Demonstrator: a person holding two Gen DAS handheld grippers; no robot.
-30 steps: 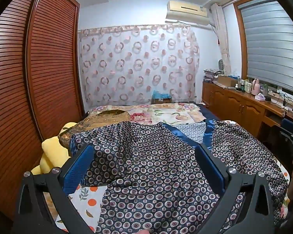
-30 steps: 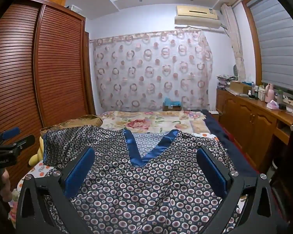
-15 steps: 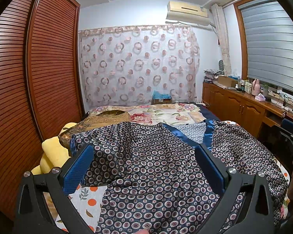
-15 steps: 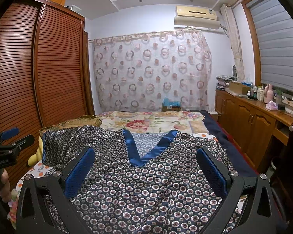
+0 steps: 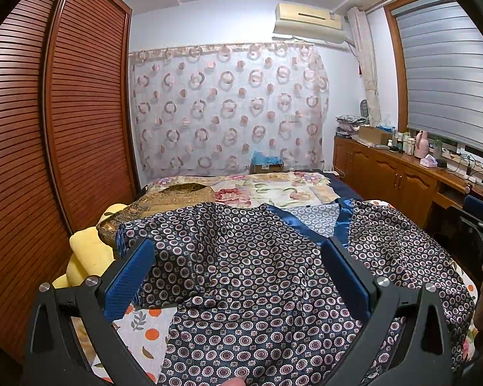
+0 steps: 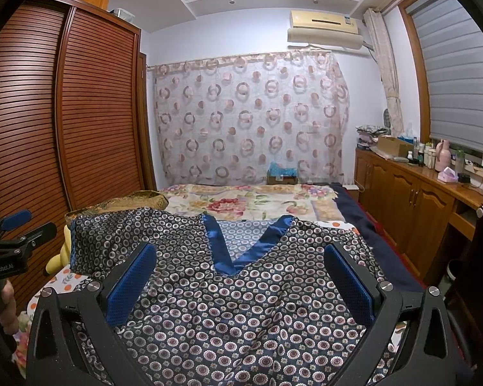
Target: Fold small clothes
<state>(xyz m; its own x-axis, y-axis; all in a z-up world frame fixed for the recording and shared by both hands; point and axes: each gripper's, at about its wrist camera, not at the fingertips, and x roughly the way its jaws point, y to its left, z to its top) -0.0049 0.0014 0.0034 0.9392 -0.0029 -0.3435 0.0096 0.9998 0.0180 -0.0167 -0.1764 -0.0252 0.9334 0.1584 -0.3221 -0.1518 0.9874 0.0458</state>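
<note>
A dark navy top with small round flower prints and a shiny blue V-neck band point(image 6: 241, 302) lies spread on the bed; it also shows in the left wrist view point(image 5: 260, 276). One sleeve point(image 5: 164, 238) lies folded out at the left. My left gripper point(image 5: 238, 276) is open and empty, held above the garment's left part. My right gripper point(image 6: 241, 280) is open and empty, held above the chest below the V-neck point(image 6: 238, 257). The left gripper also shows at the left edge of the right wrist view point(image 6: 9, 238).
The bed point(image 6: 251, 199) carries a floral cover. A gold cushion point(image 5: 164, 199) and a yellow plush point(image 5: 87, 257) lie at its left. A slatted wooden wardrobe point(image 5: 48, 128) stands left. A wooden sideboard point(image 6: 412, 193) with bottles runs along the right wall.
</note>
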